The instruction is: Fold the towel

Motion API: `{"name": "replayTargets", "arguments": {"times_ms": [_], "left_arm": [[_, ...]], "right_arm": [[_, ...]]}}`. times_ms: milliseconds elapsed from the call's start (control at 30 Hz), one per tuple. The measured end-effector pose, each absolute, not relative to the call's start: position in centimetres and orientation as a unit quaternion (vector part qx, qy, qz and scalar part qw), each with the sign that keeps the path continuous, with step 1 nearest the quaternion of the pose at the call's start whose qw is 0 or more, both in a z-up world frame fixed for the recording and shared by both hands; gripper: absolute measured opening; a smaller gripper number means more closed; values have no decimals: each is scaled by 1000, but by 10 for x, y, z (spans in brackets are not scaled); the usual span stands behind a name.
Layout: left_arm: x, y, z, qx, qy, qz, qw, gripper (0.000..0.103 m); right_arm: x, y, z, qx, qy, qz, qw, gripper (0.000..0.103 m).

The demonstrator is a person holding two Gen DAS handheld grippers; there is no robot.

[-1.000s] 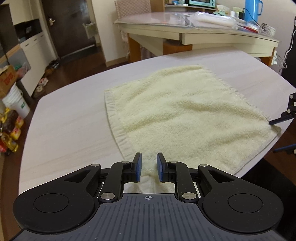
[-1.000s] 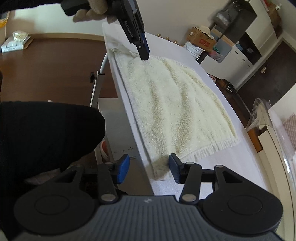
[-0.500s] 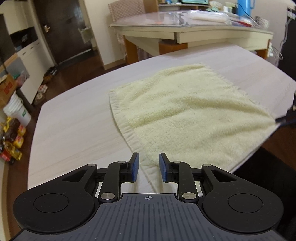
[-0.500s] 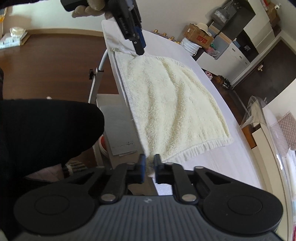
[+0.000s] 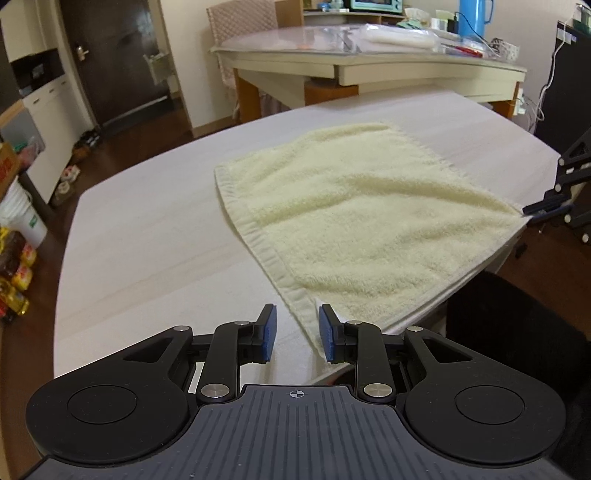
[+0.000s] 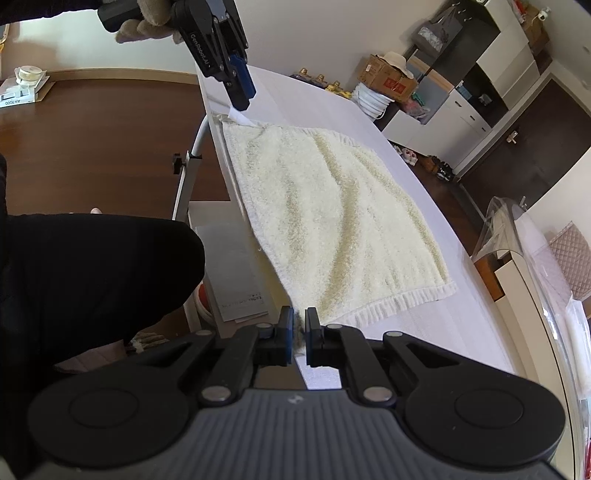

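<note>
A pale yellow towel lies spread on the white table, its near edge hanging slightly over the table's edge. My left gripper is open. The towel's near left corner lies between its blue pads, close to the right one, and neither pad presses it. From the right wrist view the left gripper hovers just above that corner and its white tag. My right gripper is shut on the other near corner of the towel. In the left wrist view the right gripper pulls that corner taut.
A person's dark-clad leg is beside the table's near edge. A second table with clutter and a blue jug stands behind. Buckets and packets sit on the floor at left, and a metal table leg shows below the edge.
The right gripper's jaws closed on the towel's near corner, which now looks stretched. The left gripper's jaws widened slightly and it shifted sideways, so the towel's corner now sits by its right pad.
</note>
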State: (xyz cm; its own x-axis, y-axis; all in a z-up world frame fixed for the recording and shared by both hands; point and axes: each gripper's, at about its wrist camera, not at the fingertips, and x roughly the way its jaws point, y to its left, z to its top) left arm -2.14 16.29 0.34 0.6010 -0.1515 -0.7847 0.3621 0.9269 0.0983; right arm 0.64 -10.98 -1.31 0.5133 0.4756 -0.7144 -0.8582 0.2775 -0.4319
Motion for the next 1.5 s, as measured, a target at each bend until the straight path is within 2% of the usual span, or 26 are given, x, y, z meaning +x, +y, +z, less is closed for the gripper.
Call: {"name": "replayTargets", "arguments": {"times_ms": [200, 367, 600, 867, 1067, 1500], "left_arm": [[-28, 158, -1, 134, 423, -135, 886, 28], [-29, 151, 1, 135, 430, -102, 887, 28], [-33, 141, 1, 88, 440, -22, 894, 28], [-34, 137, 1, 50, 442, 33, 895, 28], [-32, 139, 2, 30, 450, 50, 891, 31], [-28, 140, 4, 16, 467, 61, 882, 32]], "right_arm": [[6, -120, 4, -394, 228, 437, 776, 7], [6, -113, 12, -430, 198, 423, 772, 7], [18, -96, 20, -501, 148, 415, 745, 7], [35, -81, 26, -523, 118, 418, 733, 6], [43, -70, 21, -554, 100, 426, 708, 6], [77, -26, 20, -660, -6, 420, 623, 6]]}}
